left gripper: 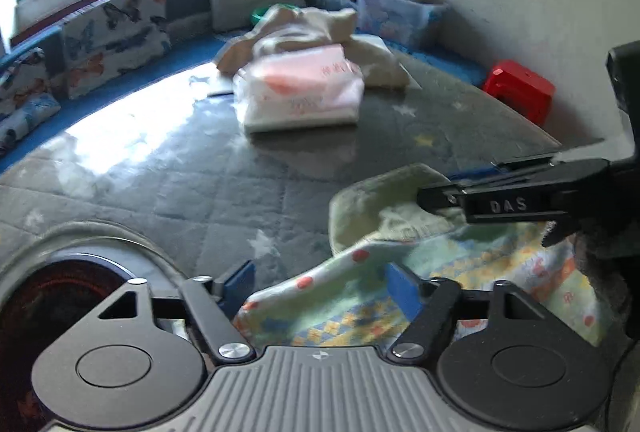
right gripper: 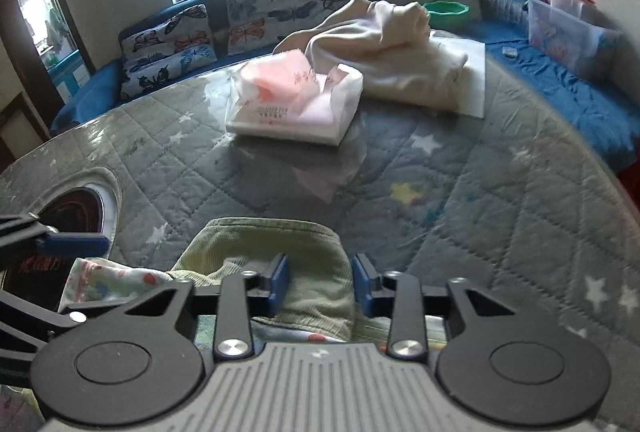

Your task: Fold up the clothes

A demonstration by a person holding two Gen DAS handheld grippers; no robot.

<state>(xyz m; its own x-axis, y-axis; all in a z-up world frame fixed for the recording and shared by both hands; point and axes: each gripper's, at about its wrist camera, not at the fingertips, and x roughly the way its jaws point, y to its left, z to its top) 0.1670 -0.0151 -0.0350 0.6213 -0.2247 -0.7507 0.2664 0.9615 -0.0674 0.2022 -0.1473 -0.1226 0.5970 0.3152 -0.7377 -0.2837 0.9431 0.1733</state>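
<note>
A small patterned garment (left gripper: 360, 296) with a pale green ribbed band (left gripper: 372, 204) lies at the near edge of the quilted table. My left gripper (left gripper: 322, 288) is open, its blue pads on either side of the patterned cloth. My right gripper (right gripper: 322, 282) is open over the green band (right gripper: 272, 244), with the cloth between its pads. The right gripper also shows in the left wrist view (left gripper: 440, 198), lying over the green band. One blue finger of the left gripper (right gripper: 76, 244) shows at the left of the right wrist view.
A stack of folded pink and white clothes in a clear bag (right gripper: 296, 100) sits mid-table, with a heap of cream cloth (right gripper: 400, 48) behind it. A round opening (right gripper: 80, 212) is cut in the grey star quilt (right gripper: 480, 192). A red stool (left gripper: 520, 88) stands beside the table.
</note>
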